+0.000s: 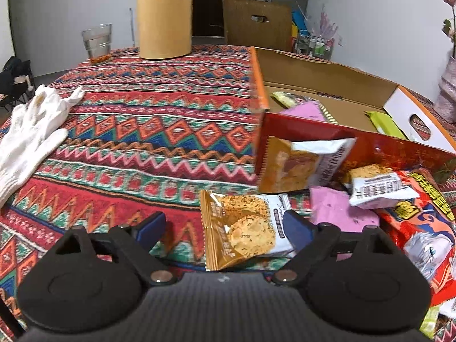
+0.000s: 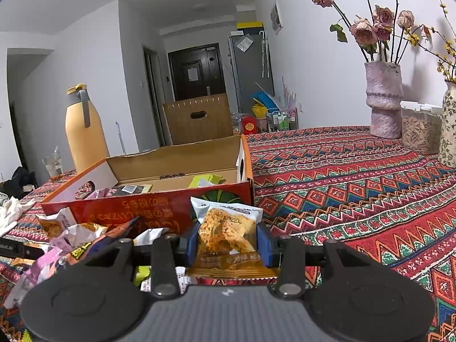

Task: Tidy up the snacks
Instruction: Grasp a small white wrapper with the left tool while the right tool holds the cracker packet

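Mid-sort: the right gripper [image 2: 228, 242] clamps a cracker packet [image 2: 226, 232] just short of the cardboard box [image 2: 171, 165] at twelve o'clock. The left gripper [image 1: 225, 228], jaws wide, straddles another cracker pack [image 1: 245, 228] without gripping it. Next, likely, a lift over the box's near wall.

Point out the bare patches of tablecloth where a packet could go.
Free: the stretch between the white cotton gloves, the yellow jug and the open cardboard box; also right of the box toward the pink vase. Crowded: the snack heap before the box.

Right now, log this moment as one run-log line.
left gripper: open, cracker packet between pads | right gripper: shut on snack packet | box: open, few snacks inside
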Tool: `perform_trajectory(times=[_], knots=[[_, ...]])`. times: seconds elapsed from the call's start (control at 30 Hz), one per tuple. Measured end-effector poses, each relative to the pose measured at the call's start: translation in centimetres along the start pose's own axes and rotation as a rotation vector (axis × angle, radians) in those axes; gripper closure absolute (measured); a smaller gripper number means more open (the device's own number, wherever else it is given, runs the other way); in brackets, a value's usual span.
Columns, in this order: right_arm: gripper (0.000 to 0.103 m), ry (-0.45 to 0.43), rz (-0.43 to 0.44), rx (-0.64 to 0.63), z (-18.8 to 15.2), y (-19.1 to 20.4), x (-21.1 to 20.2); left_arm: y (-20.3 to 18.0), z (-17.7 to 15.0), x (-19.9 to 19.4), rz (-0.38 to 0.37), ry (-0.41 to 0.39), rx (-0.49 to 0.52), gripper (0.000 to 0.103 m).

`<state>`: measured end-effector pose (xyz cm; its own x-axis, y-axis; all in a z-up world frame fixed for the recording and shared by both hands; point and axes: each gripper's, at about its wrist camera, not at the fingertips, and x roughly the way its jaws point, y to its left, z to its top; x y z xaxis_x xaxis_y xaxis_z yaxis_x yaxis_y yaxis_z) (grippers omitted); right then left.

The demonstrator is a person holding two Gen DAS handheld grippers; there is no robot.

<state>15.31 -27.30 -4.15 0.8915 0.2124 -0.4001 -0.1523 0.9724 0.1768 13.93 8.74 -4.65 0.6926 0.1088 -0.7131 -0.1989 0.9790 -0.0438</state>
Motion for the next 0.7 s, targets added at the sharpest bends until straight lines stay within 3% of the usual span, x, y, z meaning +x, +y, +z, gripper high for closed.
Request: perform_trajectory(times=[0.23, 0.37, 0.57, 0.7], knots=[[0.062, 0.001, -0.002, -0.001, 0.0, 0.0, 0.0, 2.0, 0.3, -0.7, 0.024, -0.004, -0.037, 0.013], [0.062, 0.001, -0.003, -0.001, 0.0, 0.0, 0.0, 1.0, 0.5, -0.6, 0.011, -0.003, -0.027, 0.006], [0.062, 0.001, -0.002, -0.001, 0.0, 0.0, 0.0, -0.4, 0.0, 0.6, 0.047, 0.025, 0.010, 0.006], [0.062, -0.001, -0.001, -0.002, 0.0, -0.1, 0.0, -0.7, -0.2, 0.1, 0.047, -0.001, 0.022, 0.028]])
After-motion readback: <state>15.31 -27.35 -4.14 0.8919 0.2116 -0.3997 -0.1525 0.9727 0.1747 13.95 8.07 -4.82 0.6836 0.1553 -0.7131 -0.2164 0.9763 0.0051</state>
